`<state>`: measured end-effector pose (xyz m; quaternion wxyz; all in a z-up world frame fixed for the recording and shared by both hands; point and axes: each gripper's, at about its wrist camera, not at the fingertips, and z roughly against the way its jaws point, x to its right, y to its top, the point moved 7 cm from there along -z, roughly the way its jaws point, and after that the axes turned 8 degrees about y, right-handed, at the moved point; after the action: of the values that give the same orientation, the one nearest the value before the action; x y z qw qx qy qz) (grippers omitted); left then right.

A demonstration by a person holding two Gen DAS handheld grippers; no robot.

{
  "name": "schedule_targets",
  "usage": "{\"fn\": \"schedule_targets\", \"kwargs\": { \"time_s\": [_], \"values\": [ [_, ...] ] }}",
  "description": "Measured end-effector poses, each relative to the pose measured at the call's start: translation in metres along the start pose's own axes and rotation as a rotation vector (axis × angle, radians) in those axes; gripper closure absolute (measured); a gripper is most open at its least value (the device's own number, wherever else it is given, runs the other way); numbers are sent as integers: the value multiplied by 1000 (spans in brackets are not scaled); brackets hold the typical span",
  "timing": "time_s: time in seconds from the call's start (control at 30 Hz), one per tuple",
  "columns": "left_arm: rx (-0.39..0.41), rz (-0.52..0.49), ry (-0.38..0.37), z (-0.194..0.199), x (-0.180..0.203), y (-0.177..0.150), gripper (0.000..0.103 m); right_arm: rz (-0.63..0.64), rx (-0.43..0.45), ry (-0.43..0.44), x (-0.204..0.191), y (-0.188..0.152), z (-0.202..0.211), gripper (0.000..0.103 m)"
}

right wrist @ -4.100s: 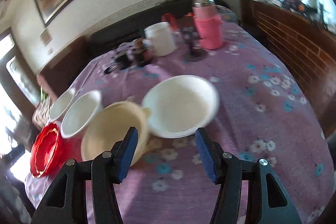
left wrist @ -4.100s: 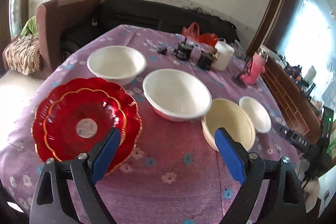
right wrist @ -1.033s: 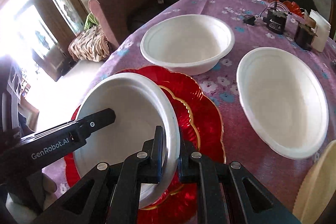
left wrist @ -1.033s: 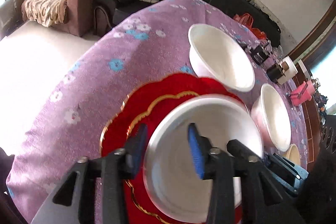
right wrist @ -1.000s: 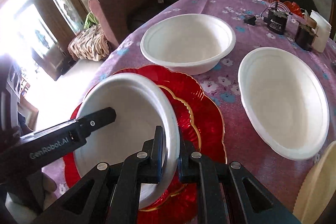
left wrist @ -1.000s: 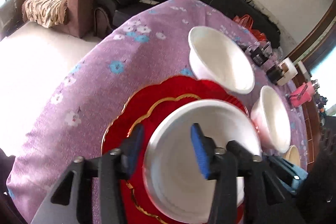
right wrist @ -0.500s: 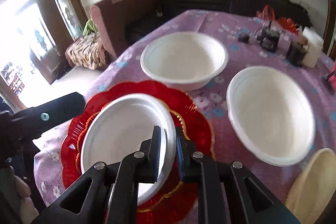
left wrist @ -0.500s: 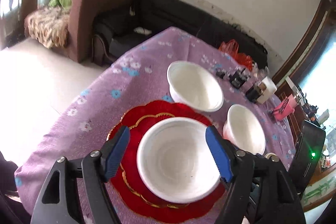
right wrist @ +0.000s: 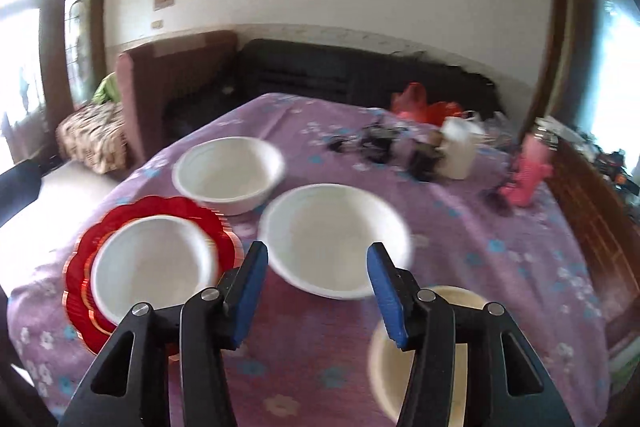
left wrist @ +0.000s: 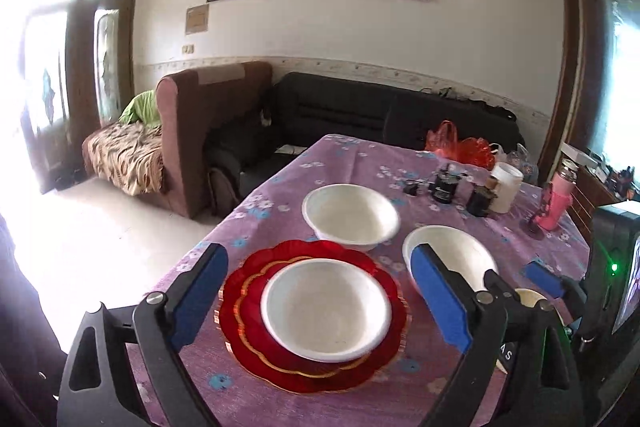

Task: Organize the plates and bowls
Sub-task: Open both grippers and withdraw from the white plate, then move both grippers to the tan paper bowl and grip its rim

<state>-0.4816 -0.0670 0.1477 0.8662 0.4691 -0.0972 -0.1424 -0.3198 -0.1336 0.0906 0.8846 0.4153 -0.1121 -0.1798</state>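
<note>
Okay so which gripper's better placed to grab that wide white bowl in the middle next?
Probably the right gripper: it is open, and the wide white bowl sits just beyond its jaws. The left gripper, also open, frames the bowl on the red plates.

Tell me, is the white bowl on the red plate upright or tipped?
Upright. The white bowl sits level on the red plate, rim up; neither gripper touches it.

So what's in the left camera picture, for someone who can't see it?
A white bowl sits on a red plate between the open left gripper fingers. Two more white bowls sit behind on a purple flowered tablecloth.
</note>
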Motion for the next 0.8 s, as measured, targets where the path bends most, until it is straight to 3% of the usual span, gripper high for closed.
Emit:
{"fn": "schedule_targets", "kwargs": {
  "time_s": [0.27,0.8],
  "values": [
    [-29,-60,-36,6,50,-15,10,-14,29,-155,65,-16,27,44],
    [-135,-289,-59,-10,144,-66,10,-159,-23,-240,187,-49,28,42]
  ]
}}
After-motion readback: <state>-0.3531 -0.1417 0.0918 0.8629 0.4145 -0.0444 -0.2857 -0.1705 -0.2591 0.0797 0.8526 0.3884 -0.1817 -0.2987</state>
